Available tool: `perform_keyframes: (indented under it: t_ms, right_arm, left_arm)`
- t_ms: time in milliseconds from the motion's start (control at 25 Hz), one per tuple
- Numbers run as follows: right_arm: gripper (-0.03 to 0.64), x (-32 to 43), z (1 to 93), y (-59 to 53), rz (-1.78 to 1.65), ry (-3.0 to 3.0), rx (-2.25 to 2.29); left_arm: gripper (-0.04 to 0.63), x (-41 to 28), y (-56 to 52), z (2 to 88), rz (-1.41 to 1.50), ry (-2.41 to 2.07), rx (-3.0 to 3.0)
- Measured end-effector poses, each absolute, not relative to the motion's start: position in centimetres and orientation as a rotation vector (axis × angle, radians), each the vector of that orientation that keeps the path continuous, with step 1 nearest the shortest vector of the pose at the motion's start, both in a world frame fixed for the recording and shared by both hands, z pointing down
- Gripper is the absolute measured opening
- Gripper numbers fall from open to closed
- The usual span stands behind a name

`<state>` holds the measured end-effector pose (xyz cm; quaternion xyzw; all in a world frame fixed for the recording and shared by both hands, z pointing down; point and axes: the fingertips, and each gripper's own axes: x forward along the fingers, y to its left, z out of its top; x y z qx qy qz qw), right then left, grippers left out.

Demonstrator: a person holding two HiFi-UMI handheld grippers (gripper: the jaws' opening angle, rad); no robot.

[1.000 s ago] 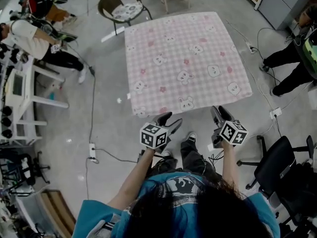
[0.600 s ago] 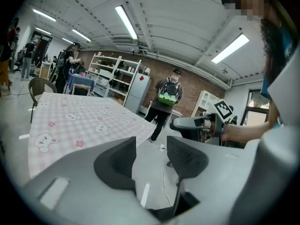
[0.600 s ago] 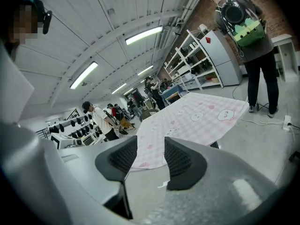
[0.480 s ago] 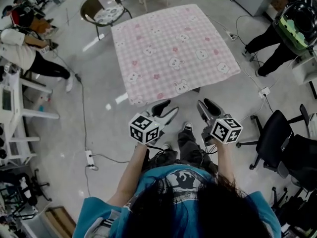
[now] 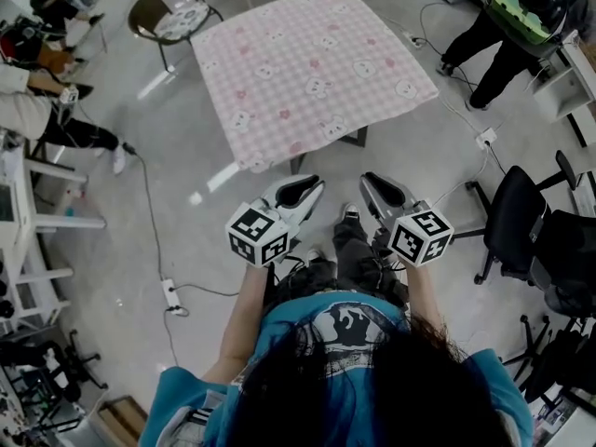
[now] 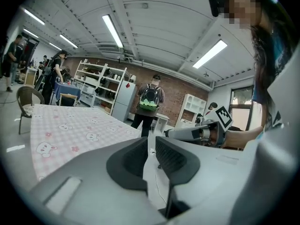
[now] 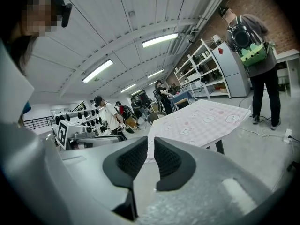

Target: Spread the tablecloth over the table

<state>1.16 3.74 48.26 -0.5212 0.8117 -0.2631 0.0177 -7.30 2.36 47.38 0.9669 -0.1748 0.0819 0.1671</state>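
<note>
The pink checked tablecloth with animal prints lies flat over the whole table, and its near edge hangs a little over the front. It also shows in the left gripper view and the right gripper view. My left gripper and my right gripper hover side by side over the floor, well short of the table. Both have just been closing. A narrow slit remains between the left gripper's jaws and between the right gripper's jaws. Nothing is between either pair.
A round chair stands beyond the table's far left corner. A black office chair is at my right. A person with a green backpack stands at the table's far right, and other people are at the left. A power strip and cables lie on the floor.
Both grippers have drawn back from the table's near edge and risen. Their jaws, wide apart before, have come nearly together. The cloth stays on the table.
</note>
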Motion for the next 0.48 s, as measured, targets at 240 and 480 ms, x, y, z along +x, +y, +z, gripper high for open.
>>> perform_keyframes:
  t_ms: [240, 480]
  right_arm:
    - [-0.008, -0.6, 47.6, 5.9, -0.780, 2.547, -1.603]
    - [-0.001, -2.2, 46.8, 6.5, -0.718, 2.574, -1.578]
  left_arm:
    - [0.023, -8.5, 4.2, 47.2, 0.228, -0.502, 2.760]
    - [0.014, -9.8, 5.0, 47.3, 0.247, -0.493, 2.763]
